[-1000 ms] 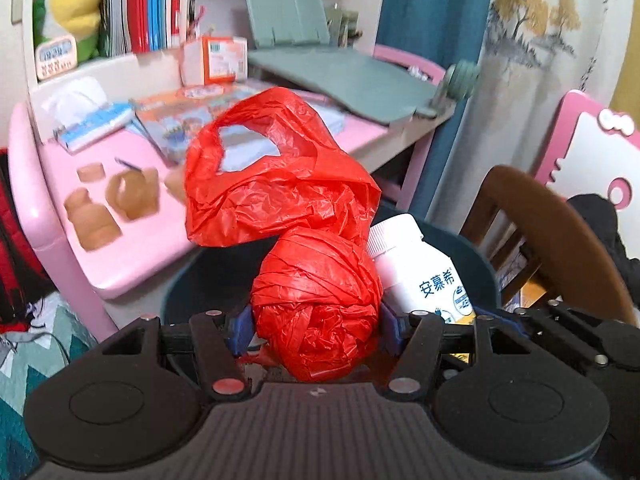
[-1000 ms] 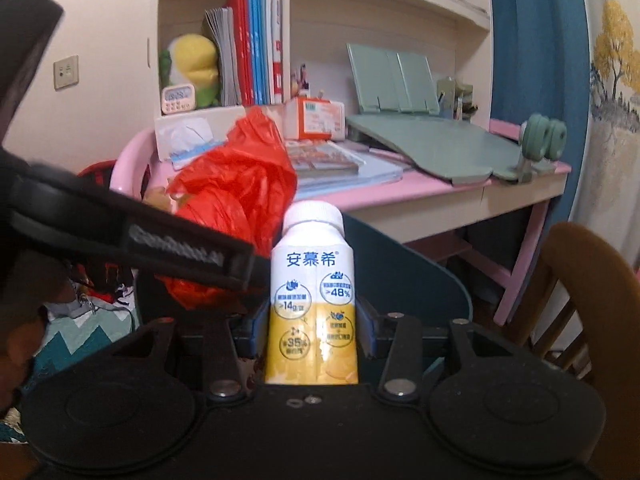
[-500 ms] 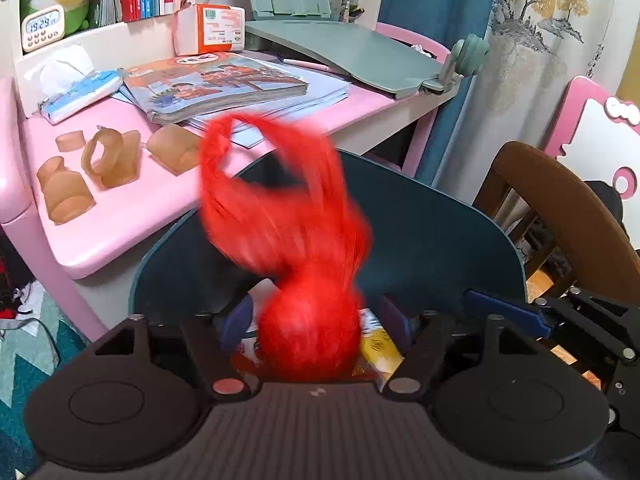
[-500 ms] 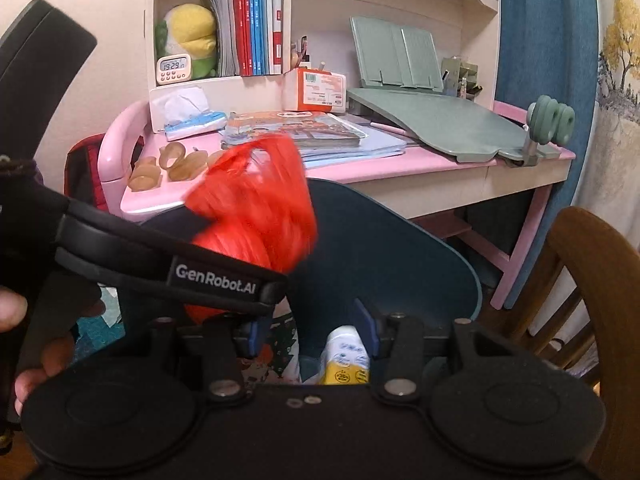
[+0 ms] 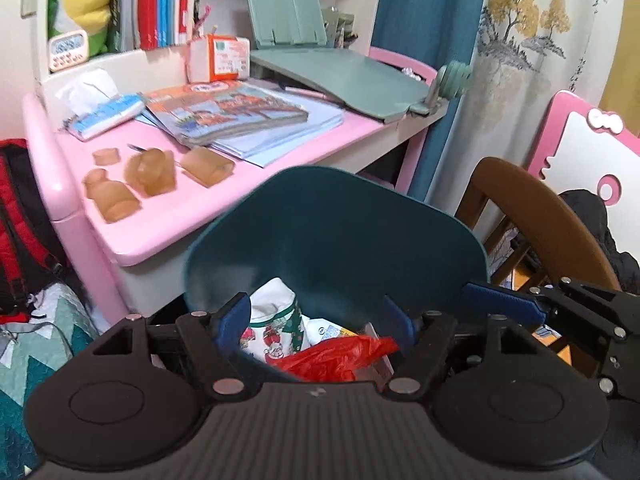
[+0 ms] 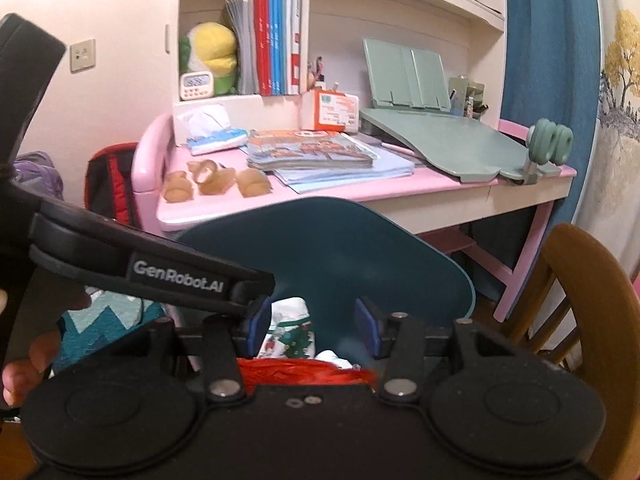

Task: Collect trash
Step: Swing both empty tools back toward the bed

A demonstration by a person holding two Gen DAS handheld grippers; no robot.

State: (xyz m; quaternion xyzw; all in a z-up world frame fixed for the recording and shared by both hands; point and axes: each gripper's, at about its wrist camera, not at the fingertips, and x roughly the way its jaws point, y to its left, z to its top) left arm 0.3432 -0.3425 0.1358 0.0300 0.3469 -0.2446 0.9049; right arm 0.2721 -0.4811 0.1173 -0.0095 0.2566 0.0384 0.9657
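Left wrist view: the left tongs (image 5: 316, 320) are spread wide and hold nothing. Right under them sits the teal trash bin (image 5: 336, 232), with the red plastic bag (image 5: 340, 358) lying inside on a printed paper cup (image 5: 276, 320). The pink bench (image 5: 160, 208) is behind.

Right wrist view: the right tongs (image 6: 314, 322) are spread too — nothing in them — above the red bag (image 6: 304, 372) in the bin (image 6: 320, 248).
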